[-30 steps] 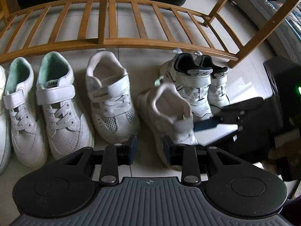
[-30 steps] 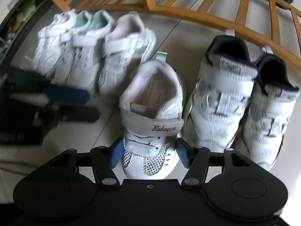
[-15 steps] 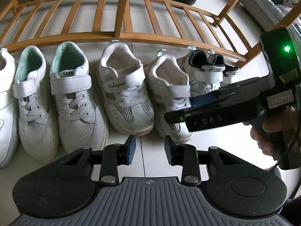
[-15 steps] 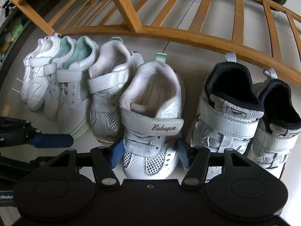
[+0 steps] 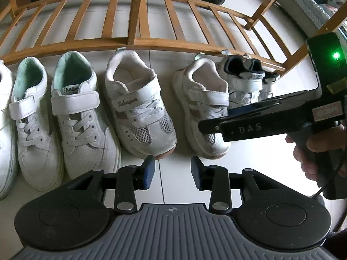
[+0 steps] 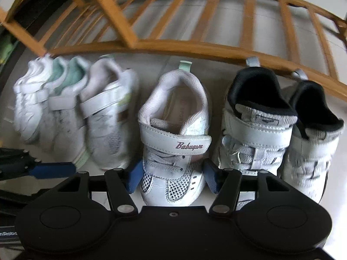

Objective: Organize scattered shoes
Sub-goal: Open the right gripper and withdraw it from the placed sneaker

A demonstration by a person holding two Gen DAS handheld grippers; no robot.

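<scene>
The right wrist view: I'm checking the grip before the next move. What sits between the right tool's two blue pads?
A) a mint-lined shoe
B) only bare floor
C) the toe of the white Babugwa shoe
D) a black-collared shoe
C: the white Babugwa shoe has its mesh toe between the pads of the right tool, with the black-collared shoe beside it.

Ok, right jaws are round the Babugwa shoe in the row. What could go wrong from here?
1. The right gripper holds only the shoe's toe, so the heel may swing or slip.
2. The black-collared shoe sits close beside it and could get knocked.
3. The left gripper, its jaws opening with nothing between them, is near the mate.
</scene>
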